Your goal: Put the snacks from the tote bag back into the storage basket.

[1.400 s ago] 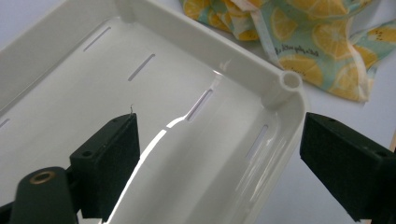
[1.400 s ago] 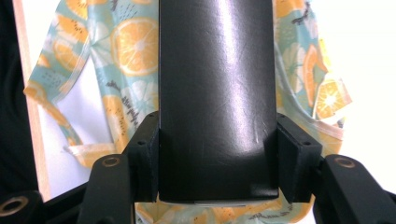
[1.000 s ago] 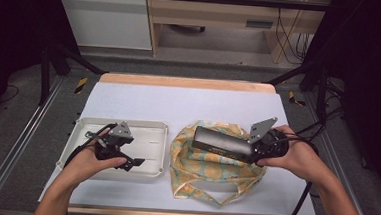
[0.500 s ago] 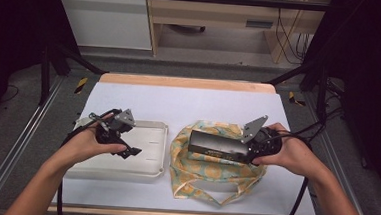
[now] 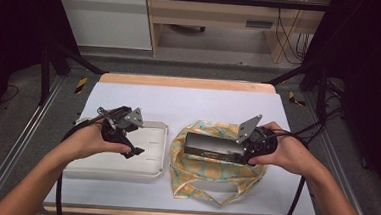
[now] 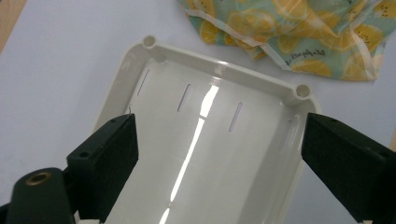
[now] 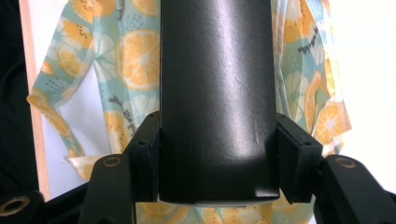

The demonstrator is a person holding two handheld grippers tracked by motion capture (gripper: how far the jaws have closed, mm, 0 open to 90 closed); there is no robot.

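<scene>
Right hand-held gripper [image 7: 217, 163] clamped on black box [image 5: 211, 147] above cloth [image 5: 199, 175], left hand-held gripper [image 6: 219, 158] wide open, empty, over tray [image 5: 152, 168]

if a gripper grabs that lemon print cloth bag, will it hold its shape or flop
Probably flops: the cloth bag lies crumpled flat on the table, its thin strap loose. It looks light, so it would likely drag and bunch when pushed rather than slide whole.

A white sheet [image 5: 189, 102] covers the table, whose wooden edge [image 5: 187, 82] shows at the far side. Beyond it stand a pale cabinet [image 5: 103, 19] and a wooden bench [image 5: 214, 19] with cables [image 5: 288, 38] hanging beside.
</scene>
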